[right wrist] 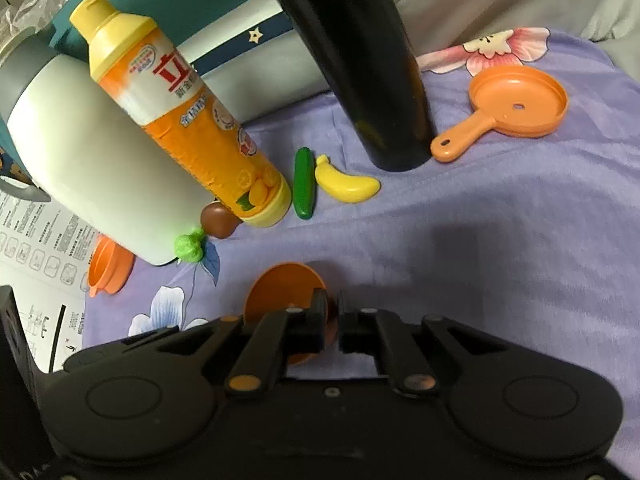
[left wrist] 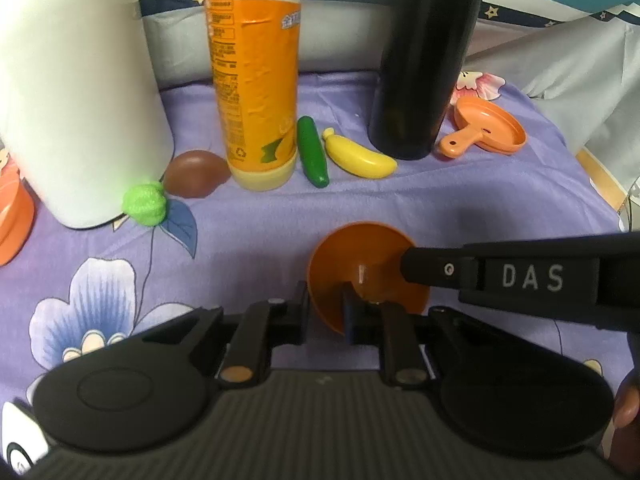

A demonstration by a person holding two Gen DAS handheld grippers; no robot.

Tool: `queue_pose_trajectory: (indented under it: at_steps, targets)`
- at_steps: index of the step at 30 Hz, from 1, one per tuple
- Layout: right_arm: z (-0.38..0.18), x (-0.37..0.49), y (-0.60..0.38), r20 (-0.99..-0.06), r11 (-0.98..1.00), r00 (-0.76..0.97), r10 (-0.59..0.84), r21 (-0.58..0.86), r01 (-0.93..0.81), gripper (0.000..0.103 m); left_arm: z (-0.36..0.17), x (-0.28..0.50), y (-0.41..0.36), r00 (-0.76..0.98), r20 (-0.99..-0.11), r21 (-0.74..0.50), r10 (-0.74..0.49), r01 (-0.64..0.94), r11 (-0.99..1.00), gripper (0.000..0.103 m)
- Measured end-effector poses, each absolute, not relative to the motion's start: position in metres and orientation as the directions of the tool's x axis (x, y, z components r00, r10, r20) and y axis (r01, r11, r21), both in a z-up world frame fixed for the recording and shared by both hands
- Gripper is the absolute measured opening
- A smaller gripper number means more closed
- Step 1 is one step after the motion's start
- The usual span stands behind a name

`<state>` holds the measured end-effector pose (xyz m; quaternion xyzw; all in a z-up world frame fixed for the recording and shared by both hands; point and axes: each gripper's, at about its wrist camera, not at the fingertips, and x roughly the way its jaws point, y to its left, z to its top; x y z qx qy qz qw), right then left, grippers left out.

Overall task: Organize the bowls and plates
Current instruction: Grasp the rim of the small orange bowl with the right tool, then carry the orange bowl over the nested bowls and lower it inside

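A small orange toy bowl (left wrist: 360,264) stands tilted on its edge on the purple flowered cloth, right at my fingertips. My left gripper (left wrist: 326,314) is shut on its rim. My right gripper (right wrist: 331,322) is shut on the same bowl (right wrist: 280,292); its finger reaches in from the right in the left wrist view (left wrist: 440,270). An orange toy frying pan (left wrist: 486,126) lies at the far right, also in the right wrist view (right wrist: 516,106). Another orange dish (right wrist: 108,270) lies at the left, partly under a white jug.
A white jug (left wrist: 76,92), an orange bottle (left wrist: 256,80) and a tall black flask (left wrist: 420,60) stand at the back. A toy cucumber (left wrist: 312,152), banana (left wrist: 358,156), brown egg-like toy (left wrist: 196,174) and green lump (left wrist: 145,204) lie between them. Printed paper (right wrist: 36,248) lies left.
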<state>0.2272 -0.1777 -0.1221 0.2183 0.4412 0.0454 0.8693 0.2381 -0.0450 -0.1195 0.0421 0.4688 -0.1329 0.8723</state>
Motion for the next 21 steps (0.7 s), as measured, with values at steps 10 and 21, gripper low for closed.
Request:
queue_pose_trajectory:
  at_steps: [10,21]
  targets:
    - [-0.111,0.202,-0.177,-0.746,0.892,0.601,0.287,0.437,0.117,0.006,-0.104,0.211,-0.043,0.522,-0.83,-0.046,-0.196,0.287,0.957,0.015]
    - [-0.085,0.153,-0.177,-0.739,0.891,0.603,0.3,0.442,0.099,0.006,-0.068,0.163,-0.039,0.54,-0.813,-0.047,-0.217,0.311,0.949,0.015]
